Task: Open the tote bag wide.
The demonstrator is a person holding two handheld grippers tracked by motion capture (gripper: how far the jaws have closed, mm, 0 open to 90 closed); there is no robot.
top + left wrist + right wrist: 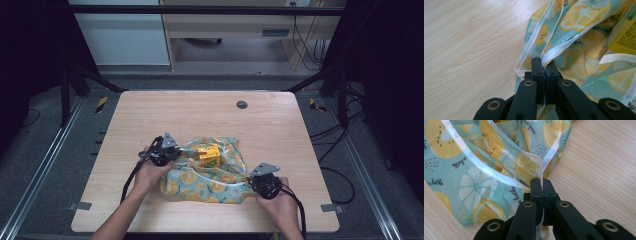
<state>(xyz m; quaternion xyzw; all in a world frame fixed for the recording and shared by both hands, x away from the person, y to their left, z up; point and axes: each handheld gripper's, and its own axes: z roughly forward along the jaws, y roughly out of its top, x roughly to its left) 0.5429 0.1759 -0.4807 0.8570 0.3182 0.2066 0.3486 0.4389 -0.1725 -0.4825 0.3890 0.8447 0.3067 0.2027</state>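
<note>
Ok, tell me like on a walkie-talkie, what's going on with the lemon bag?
Left tool shut on lemon bag edge. Right tool shut on opposite edge. Yellow box sits at the bag. Nothing in the way on the table.

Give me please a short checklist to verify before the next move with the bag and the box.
1. Left gripper shut on the bag rim: ok.
2. Right gripper shut on the bag rim: ok.
3. Box on the bag, between the two grippers: ok.
4. Box fully inside the bag: cannot tell.
5. Table around the bag free of other things: ok.
6. Cables clear of the bag: ok.
</note>
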